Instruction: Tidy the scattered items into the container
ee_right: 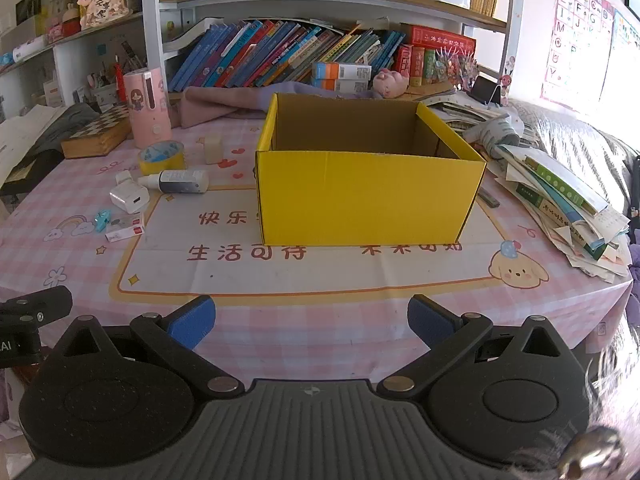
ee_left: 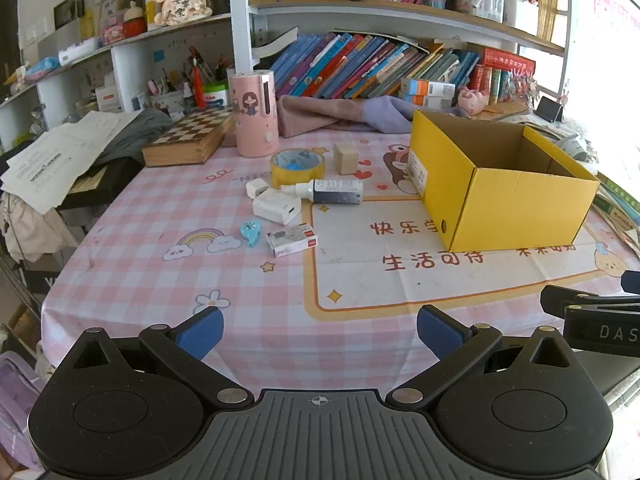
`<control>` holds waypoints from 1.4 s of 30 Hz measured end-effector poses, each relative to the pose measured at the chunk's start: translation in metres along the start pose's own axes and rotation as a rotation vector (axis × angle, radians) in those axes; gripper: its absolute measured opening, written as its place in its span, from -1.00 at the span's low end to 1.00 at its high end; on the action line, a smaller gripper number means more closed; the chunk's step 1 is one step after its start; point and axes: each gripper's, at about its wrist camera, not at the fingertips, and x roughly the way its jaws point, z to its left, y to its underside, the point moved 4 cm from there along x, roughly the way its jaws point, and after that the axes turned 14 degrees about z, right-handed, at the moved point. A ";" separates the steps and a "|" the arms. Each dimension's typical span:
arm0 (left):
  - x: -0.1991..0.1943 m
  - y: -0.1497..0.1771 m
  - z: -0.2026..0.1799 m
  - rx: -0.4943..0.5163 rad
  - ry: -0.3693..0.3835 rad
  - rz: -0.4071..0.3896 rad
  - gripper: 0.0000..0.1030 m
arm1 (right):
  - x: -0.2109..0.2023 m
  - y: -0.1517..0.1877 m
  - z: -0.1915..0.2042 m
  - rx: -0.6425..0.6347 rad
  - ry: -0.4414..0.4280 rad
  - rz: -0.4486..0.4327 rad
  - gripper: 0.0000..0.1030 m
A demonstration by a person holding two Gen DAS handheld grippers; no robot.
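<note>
Both claws released and empty, nothing yet tidied.

You hold the left gripper and right gripper spread wide over the near table edge, angled down, well apart from the work; that reads as a starting stance. The yellow box stands open-topped and looks empty, though its floor is partly hidden. Left of it lie the tape roll, wooden block, dropper bottle, two white chargers, blue clip and small carton, clustered loosely on the checked cloth.
</note>
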 end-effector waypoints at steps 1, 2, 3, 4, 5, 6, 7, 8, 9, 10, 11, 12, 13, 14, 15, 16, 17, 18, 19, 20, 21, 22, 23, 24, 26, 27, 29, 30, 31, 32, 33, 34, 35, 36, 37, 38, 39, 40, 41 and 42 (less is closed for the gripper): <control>0.000 0.000 0.000 0.000 0.000 0.000 1.00 | 0.000 0.000 0.000 0.000 0.000 0.000 1.00; 0.000 0.000 0.000 0.000 0.000 0.000 1.00 | 0.000 0.000 0.000 -0.001 0.000 0.001 1.00; 0.000 0.000 0.000 0.001 0.000 0.001 1.00 | 0.000 0.000 0.000 0.000 0.000 0.001 1.00; 0.000 0.001 0.000 0.001 0.000 0.002 1.00 | 0.000 0.001 -0.001 -0.001 -0.001 0.001 1.00; 0.001 0.001 0.000 0.002 0.000 0.003 1.00 | 0.000 0.000 0.000 -0.001 -0.001 0.001 1.00; 0.001 0.000 0.000 0.002 -0.001 0.003 1.00 | 0.001 0.000 -0.001 -0.001 -0.002 0.000 1.00; 0.001 0.000 0.000 0.001 -0.001 0.003 1.00 | 0.001 0.000 0.000 -0.002 -0.002 -0.001 1.00; 0.001 0.000 0.000 0.001 -0.001 0.003 1.00 | 0.001 -0.001 0.000 -0.001 -0.003 0.000 1.00; 0.001 0.000 0.000 0.001 -0.001 0.003 1.00 | 0.001 -0.001 0.000 -0.001 -0.003 0.000 1.00; 0.001 0.001 -0.001 0.001 -0.002 0.003 1.00 | 0.001 -0.001 0.000 -0.001 -0.003 0.000 1.00; 0.001 0.001 0.000 0.002 -0.001 0.002 1.00 | 0.001 -0.002 0.000 -0.001 -0.003 0.000 1.00; 0.001 0.001 -0.001 0.001 -0.001 0.003 1.00 | 0.002 -0.002 0.000 -0.002 -0.003 0.000 1.00; 0.001 0.001 -0.001 0.001 -0.002 0.003 1.00 | 0.002 -0.002 0.000 -0.002 -0.004 0.001 1.00; 0.002 0.001 -0.001 0.001 -0.003 0.005 1.00 | 0.002 0.000 -0.002 -0.003 -0.004 0.001 1.00; 0.002 0.000 -0.001 0.002 -0.002 0.006 1.00 | 0.002 0.000 -0.002 -0.003 -0.004 0.003 1.00; 0.003 0.000 -0.002 0.002 -0.003 0.007 1.00 | 0.003 0.001 -0.001 -0.003 -0.005 0.005 1.00; 0.003 0.000 -0.002 0.003 -0.003 0.008 1.00 | 0.007 0.000 -0.002 -0.003 -0.007 0.009 1.00; 0.004 0.000 -0.002 0.003 -0.003 0.010 1.00 | 0.008 -0.001 -0.002 -0.002 -0.008 0.012 1.00; 0.004 0.000 -0.002 0.004 -0.002 0.010 1.00 | 0.009 -0.001 -0.002 -0.001 -0.008 0.014 1.00; 0.004 0.000 -0.003 0.004 -0.001 0.009 1.00 | 0.009 -0.002 -0.002 0.000 -0.008 0.014 1.00; 0.004 -0.001 -0.003 0.003 0.001 0.008 1.00 | 0.009 -0.002 -0.002 0.000 -0.008 0.014 1.00; 0.004 -0.001 -0.003 0.004 0.004 0.008 1.00 | 0.009 -0.002 -0.002 -0.001 -0.008 0.014 1.00; 0.005 -0.001 -0.003 0.005 0.008 0.008 1.00 | 0.009 -0.002 -0.003 -0.001 -0.009 0.014 1.00; 0.006 -0.002 -0.003 0.007 0.011 0.010 1.00 | 0.009 -0.002 -0.002 -0.001 -0.010 0.015 1.00; 0.006 -0.002 -0.004 0.012 0.015 0.012 1.00 | 0.010 -0.002 -0.002 -0.004 -0.013 0.014 1.00; 0.007 -0.003 -0.005 0.014 0.015 0.013 1.00 | 0.010 -0.002 -0.001 -0.006 -0.015 0.014 1.00; 0.008 -0.002 -0.005 0.018 0.011 0.016 1.00 | 0.012 -0.002 -0.001 -0.010 -0.017 0.015 1.00; 0.008 -0.002 -0.005 0.020 0.012 0.017 1.00 | 0.012 -0.003 -0.001 -0.011 -0.017 0.016 1.00; 0.008 -0.002 -0.005 0.021 0.012 0.018 1.00 | 0.013 -0.003 -0.001 -0.011 -0.018 0.017 1.00; 0.008 -0.002 -0.004 0.022 0.011 0.020 1.00 | 0.013 -0.003 0.000 -0.010 -0.018 0.017 1.00; 0.009 -0.002 -0.004 0.022 0.010 0.021 1.00 | 0.014 -0.002 0.000 -0.008 -0.018 0.020 1.00; 0.009 -0.002 -0.003 0.020 0.010 0.022 1.00 | 0.015 -0.002 0.000 -0.006 -0.018 0.024 1.00; 0.009 -0.002 -0.002 0.018 0.011 0.023 1.00 | 0.016 -0.002 0.001 -0.005 -0.018 0.027 1.00; 0.010 -0.002 -0.001 0.015 0.010 0.025 1.00 | 0.017 -0.002 0.001 -0.002 -0.020 0.030 1.00; 0.010 -0.002 0.000 0.013 0.008 0.026 1.00 | 0.017 -0.002 0.001 0.000 -0.021 0.033 1.00; 0.010 -0.002 0.001 0.010 0.007 0.027 1.00 | 0.018 -0.002 0.001 0.002 -0.022 0.034 1.00; 0.010 -0.002 0.002 0.006 0.005 0.027 1.00 | 0.018 -0.002 0.001 0.004 -0.022 0.034 1.00; 0.010 -0.002 0.003 0.003 0.004 0.027 1.00 | 0.018 -0.002 0.001 0.003 -0.022 0.034 1.00; 0.010 -0.002 0.004 0.000 0.005 0.026 1.00 | 0.018 -0.002 0.001 0.002 -0.022 0.033 1.00; 0.010 -0.002 0.005 -0.002 0.005 0.025 1.00 | 0.018 -0.002 0.001 0.001 -0.022 0.033 1.00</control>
